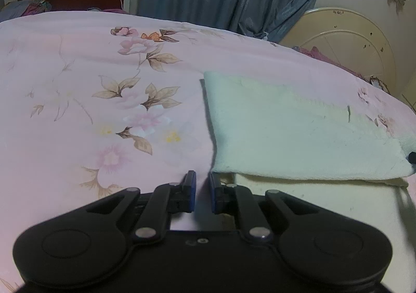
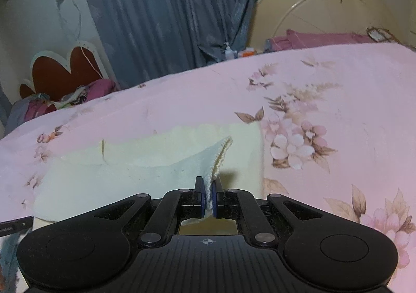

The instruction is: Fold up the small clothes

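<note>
Between the blue pads of my right gripper a corner of the cream cloth is clamped tight, its stitched hem standing up. My left gripper sits at the cloth's other near corner, jaws drawn almost together with pale fabric in the gap (whether they press on it I cannot tell). Around both spreads the pink floral bedsheet, with nothing lying across the cloth; beyond it hang a grey-blue curtain and a cream headboard. The cloth lies flat on the bed, partly folded, fluffy and pale. Both grippers tilt down toward the bed.
</note>
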`<state>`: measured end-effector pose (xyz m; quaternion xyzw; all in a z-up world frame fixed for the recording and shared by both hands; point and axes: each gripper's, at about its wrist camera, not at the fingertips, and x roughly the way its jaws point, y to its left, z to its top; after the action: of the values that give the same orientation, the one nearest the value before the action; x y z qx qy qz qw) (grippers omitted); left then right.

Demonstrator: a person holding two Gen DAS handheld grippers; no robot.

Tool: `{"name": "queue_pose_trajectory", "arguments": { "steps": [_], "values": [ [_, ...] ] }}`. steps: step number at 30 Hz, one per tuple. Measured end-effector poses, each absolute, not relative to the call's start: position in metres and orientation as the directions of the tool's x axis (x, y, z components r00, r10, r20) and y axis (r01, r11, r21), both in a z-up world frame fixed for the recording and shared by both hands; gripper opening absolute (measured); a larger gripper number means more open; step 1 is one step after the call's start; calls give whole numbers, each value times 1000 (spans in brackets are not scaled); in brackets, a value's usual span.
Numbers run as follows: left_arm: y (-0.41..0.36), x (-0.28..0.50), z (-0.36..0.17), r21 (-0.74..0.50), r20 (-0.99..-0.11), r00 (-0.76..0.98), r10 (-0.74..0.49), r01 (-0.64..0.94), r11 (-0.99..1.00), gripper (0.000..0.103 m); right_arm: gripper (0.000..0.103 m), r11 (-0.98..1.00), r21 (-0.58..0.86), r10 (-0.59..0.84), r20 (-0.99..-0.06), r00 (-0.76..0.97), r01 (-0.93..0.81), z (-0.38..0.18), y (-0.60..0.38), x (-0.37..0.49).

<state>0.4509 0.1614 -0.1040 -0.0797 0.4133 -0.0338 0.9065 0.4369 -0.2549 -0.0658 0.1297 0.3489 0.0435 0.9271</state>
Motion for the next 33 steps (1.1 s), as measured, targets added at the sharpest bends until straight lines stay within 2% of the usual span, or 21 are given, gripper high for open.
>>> {"name": "queue_pose_trajectory", "arguments": {
  "steps": [2, 4, 7, 10, 18, 20, 21, 23, 25, 33],
  "values": [
    [166, 450, -100, -223, -740, 656, -149, -29, 974, 12, 4, 963, 269, 173, -637, 751, 7, -66, -255, 437],
    [172, 447, -98, -282, -722, 671, -171, -59, 958, 20, 4, 964, 265, 177, -635, 752, -3, -64, -254, 437],
    [172, 443, -96, -329, -697, 690, -194, -68, 942, 21, 4, 964, 265, 182, -632, 753, -11, -63, -253, 438],
    [166, 442, -96, -329, -695, 691, -198, -60, 943, 21, 4, 964, 266, 186, -631, 753, -15, -62, -253, 439],
    [149, 449, -103, -224, -736, 663, -136, -48, 973, 18, 4, 966, 257, 163, -612, 774, -1, -56, -260, 437],
    [151, 446, -100, -236, -731, 667, -143, -50, 971, 18, 4, 966, 258, 167, -610, 774, -5, -55, -262, 437],
    [152, 444, -97, -251, -718, 680, -153, -47, 967, 19, 4, 966, 260, 171, -613, 771, -7, -55, -263, 438],
    [153, 438, -90, -263, -688, 709, -155, -45, 964, 29, 4, 964, 264, 180, -620, 763, -13, -56, -263, 439],
    [151, 435, -88, -266, -682, 714, -161, -38, 963, 31, 4, 963, 270, 186, -622, 761, -15, -57, -262, 439],
    [145, 446, -104, -221, -727, 677, -119, -67, 973, 28, 4, 962, 272, 188, -623, 759, -15, -59, -264, 439]
  ]
}}
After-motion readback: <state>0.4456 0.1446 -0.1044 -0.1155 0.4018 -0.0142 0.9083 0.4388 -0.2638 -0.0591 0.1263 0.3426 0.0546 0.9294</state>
